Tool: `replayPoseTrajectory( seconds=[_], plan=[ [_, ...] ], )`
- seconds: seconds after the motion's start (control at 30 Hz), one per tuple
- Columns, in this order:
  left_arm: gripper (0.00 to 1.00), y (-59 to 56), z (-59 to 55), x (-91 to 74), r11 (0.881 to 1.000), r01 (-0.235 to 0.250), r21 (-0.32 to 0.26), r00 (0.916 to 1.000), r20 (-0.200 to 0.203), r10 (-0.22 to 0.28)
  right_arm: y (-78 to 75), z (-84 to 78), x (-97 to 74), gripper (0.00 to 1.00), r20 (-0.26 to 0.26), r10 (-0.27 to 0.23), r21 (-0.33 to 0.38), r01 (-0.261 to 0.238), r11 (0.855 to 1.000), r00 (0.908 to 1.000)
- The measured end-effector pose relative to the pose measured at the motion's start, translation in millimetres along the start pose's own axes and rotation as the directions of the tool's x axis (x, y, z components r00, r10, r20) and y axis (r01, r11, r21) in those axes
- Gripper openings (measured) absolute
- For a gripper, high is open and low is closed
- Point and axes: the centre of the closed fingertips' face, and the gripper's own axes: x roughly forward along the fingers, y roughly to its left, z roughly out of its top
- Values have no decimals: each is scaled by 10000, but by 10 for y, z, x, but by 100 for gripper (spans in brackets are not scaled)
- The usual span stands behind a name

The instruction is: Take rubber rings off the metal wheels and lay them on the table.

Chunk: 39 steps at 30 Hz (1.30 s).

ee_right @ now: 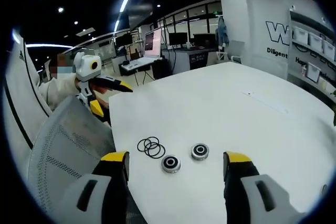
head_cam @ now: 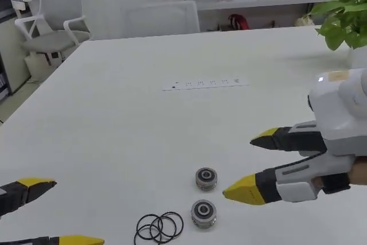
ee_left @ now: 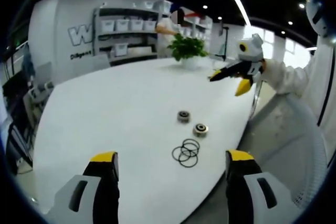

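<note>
My left gripper [head_cam: 77, 212] and right gripper [head_cam: 238, 165], both spread and empty, flank the wheels [head_cam: 206, 178] and loose rings [head_cam: 159, 226] so either can reach in.

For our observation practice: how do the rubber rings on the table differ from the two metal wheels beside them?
The rubber rings are thin, black, open loops; the metal wheels are thick, greyish discs. The rings overlap in one cluster; the wheels lie apart from each other. Both are round and rest on the white table.
</note>
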Motion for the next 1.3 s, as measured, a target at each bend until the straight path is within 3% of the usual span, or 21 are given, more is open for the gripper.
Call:
replayPoseTrajectory(
  seconds=[0.17, 0.53, 0.83, 1.0, 1.2, 1.3],
  plan=[
    [88, 30, -107, 28, 9999, -135, -93, 9995, -277, 132, -21, -114, -99, 78, -97, -158, -15, 158, 9999, 9998],
    [97, -25, -278, 57, 9999, -22, -168, 9975, -702, 11, -44, -403, -257, 90, -361, -373, 387, 387, 9985, 9987],
    [100, -58, -320, 63, 9995, -16, -303, 9973, -735, -6, -35, -554, -294, 98, -393, -463, 761, 492, 9959, 9982],
    [100, -41, -348, 43, 9992, -136, -385, 9968, -786, 105, 25, -691, -302, 99, -670, -289, 930, 351, 9950, 9973],
    [99, -32, -407, 31, 9987, -260, -435, 9947, -1008, 215, 54, -1007, -336, 99, -1472, -431, 863, 563, 9947, 9882],
    [99, -40, -440, 38, 9985, -261, -476, 9934, -1125, 206, 71, -1041, -343, 98, -1475, -486, 944, 630, 9935, 9879]
  ],
)
